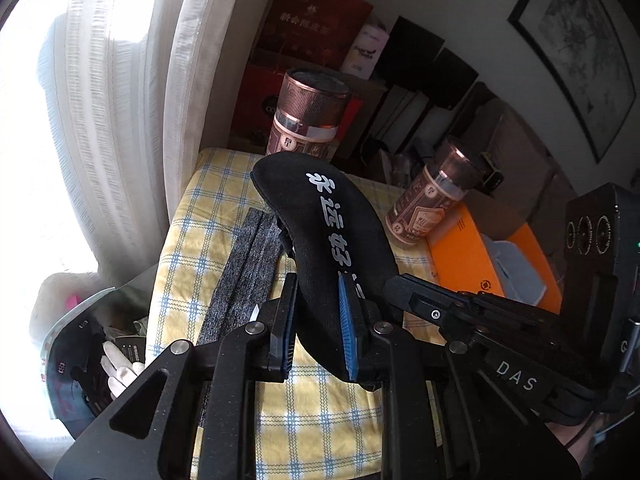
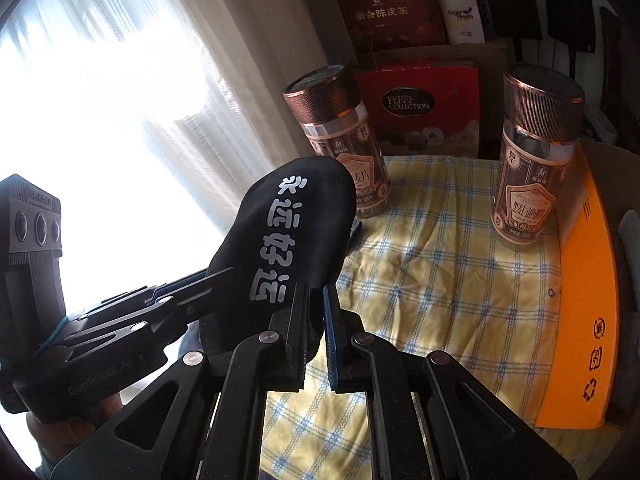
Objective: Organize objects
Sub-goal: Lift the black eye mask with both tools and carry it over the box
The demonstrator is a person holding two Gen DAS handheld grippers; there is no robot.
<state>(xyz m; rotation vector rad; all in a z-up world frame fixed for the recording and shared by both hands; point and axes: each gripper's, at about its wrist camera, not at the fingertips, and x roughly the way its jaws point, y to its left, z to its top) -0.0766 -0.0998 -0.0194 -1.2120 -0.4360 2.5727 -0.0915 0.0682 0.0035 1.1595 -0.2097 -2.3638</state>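
Note:
A black sock [image 1: 336, 232] with white characters is held in the air above the yellow checked cloth [image 1: 192, 240]. My left gripper [image 1: 320, 320] is shut on the sock's lower part. My right gripper [image 1: 394, 286] comes in from the right and pinches the same sock. In the right wrist view the sock [image 2: 288, 236] stands up between my right gripper's fingers [image 2: 316, 320], with the left gripper [image 2: 192, 292] clamped on it from the left. A grey folded sock [image 1: 244, 268] lies flat on the cloth under the black one.
Two copper-lidded jars [image 2: 340, 140] [image 2: 536, 152] stand at the back of the cloth. An orange box [image 2: 584, 320] lies along the right edge. Red gift boxes [image 2: 420, 108] stand behind. A curtain [image 1: 120, 120] hangs on the left, with an open bag [image 1: 88, 360] below it.

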